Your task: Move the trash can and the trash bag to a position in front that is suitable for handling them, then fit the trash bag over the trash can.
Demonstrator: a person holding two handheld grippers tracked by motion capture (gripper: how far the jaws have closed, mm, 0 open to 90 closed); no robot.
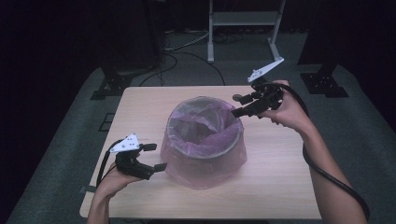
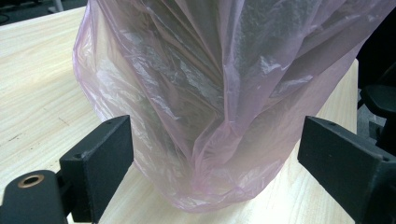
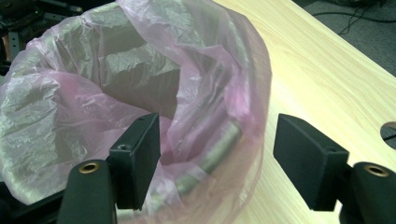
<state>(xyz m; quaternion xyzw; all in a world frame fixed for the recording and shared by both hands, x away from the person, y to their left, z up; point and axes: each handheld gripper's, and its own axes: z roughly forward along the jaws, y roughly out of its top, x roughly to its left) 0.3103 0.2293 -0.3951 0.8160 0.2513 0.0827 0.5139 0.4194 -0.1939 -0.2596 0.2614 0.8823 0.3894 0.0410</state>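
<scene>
a pale wooden table (image 1: 280, 186) is seen bearing a round metal bin (image 1: 205, 151) at its middle, lined and draped with a thin pink plastic bag (image 1: 198, 165). the right gripper (image 1: 239, 105) is held at the bin's far right rim, jaws wide, nothing pinched. the left gripper (image 1: 155, 157) is held beside the bag's lower left skirt, jaws spread, apart from the film.

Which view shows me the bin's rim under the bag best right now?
The high view: the whole rim circles under the pink bag. The right gripper view shows a short stretch between its open fingers. The left gripper view shows bag-covered wall.
</scene>
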